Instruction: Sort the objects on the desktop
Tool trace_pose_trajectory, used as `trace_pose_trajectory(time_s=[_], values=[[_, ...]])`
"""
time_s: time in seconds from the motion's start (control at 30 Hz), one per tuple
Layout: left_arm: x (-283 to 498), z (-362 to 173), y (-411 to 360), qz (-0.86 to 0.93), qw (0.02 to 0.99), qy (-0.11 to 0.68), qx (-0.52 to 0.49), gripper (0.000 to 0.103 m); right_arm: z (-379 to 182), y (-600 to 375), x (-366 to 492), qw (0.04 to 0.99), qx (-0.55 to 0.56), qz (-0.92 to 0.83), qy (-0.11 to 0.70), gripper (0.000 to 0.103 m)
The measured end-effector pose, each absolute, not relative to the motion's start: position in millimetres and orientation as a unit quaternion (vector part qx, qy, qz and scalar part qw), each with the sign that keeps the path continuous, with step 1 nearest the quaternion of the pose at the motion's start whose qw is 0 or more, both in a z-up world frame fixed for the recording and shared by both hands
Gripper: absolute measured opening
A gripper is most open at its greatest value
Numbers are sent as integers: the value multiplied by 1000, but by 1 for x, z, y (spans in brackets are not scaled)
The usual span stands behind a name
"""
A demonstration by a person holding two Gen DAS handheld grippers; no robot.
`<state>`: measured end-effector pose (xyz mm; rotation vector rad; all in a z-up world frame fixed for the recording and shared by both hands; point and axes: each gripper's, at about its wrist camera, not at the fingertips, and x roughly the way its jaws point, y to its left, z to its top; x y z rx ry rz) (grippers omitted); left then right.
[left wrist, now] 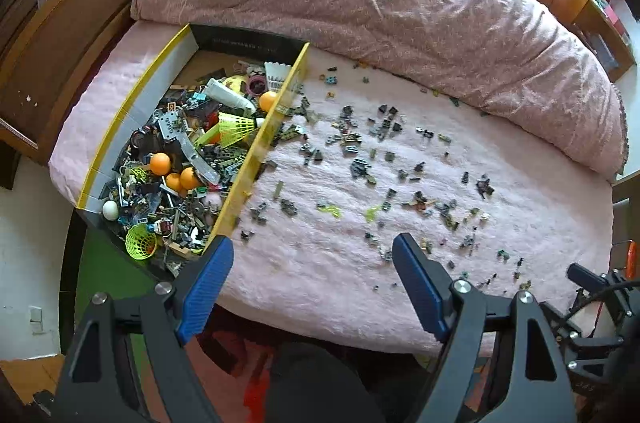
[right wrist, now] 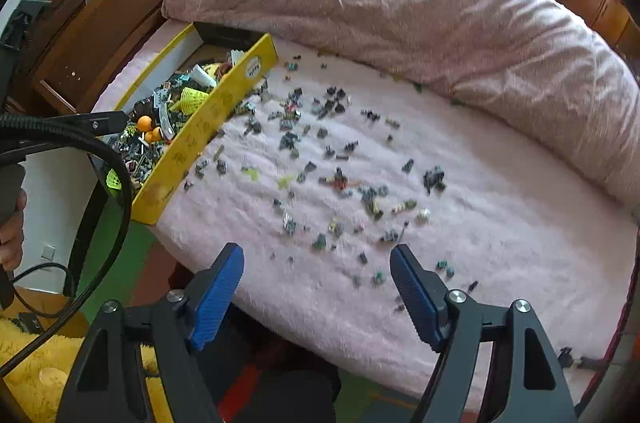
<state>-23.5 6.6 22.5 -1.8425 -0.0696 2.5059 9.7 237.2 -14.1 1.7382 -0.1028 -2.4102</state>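
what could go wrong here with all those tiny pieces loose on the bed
1. The small pieces lie on a fluffy pink blanket; wide pads may snag pile or miss them.
2. Some pieces sit near the bed's front edge and could get knocked to the floor.
3. The yellow box is heaped; added pieces may spill.

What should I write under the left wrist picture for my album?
Open left gripper above a fluffy pink blanket strewn with small toy bricks, beside a yellow-rimmed box.
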Motion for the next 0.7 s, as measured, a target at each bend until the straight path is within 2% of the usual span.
trace_pose_trajectory(time_s=[0.2,0.7], values=[[-19,21,18,809,12,12,-587,83,-15,234,9,93,581,-808,-41,78],[-7,21,10,808,30,-12,-588,83,-1,215,0,103,568,-816,-23,78]])
